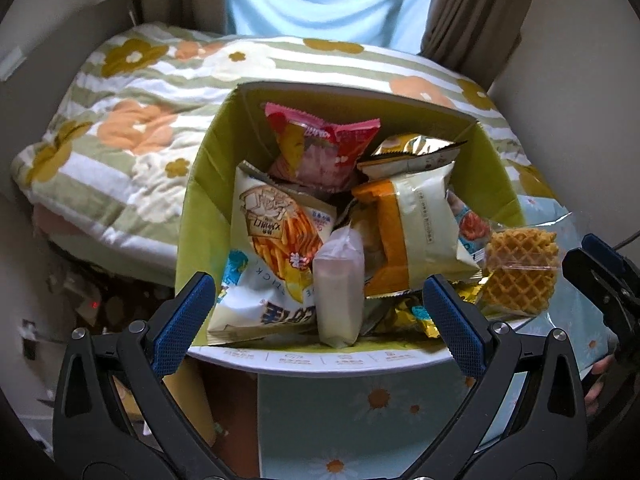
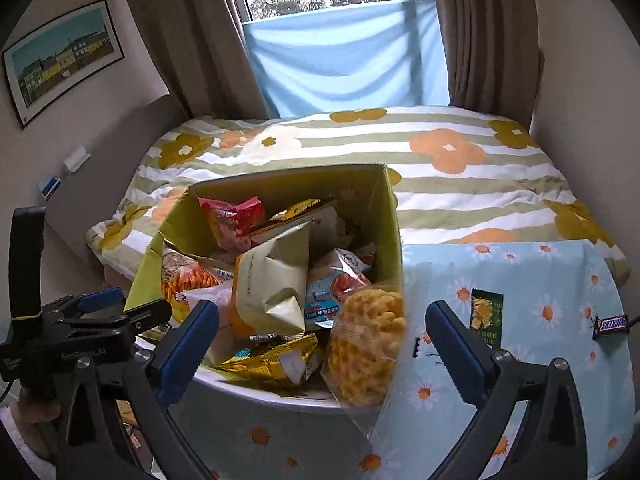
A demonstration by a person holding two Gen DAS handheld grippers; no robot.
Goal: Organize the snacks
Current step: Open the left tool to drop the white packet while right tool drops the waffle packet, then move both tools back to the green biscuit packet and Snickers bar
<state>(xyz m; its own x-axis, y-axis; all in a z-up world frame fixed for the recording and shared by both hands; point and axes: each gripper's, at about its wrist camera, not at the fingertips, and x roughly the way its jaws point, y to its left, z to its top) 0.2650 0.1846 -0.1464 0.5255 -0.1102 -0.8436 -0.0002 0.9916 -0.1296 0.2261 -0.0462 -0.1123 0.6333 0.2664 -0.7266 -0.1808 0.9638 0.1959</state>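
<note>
Dropping the waffle bag [image 2: 366, 354] on the box [image 2: 390, 216] rim, half inside. Right tongs [image 2: 322, 354] wide open, bag let go. Left tongs [image 1: 320, 318] open, empty. Next: grab the candy bar [image 2: 610, 326] beside the box.

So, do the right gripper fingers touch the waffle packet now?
Apart. The right wrist view shows the right gripper open, the waffle packet between its fingers with clear gaps.
</note>
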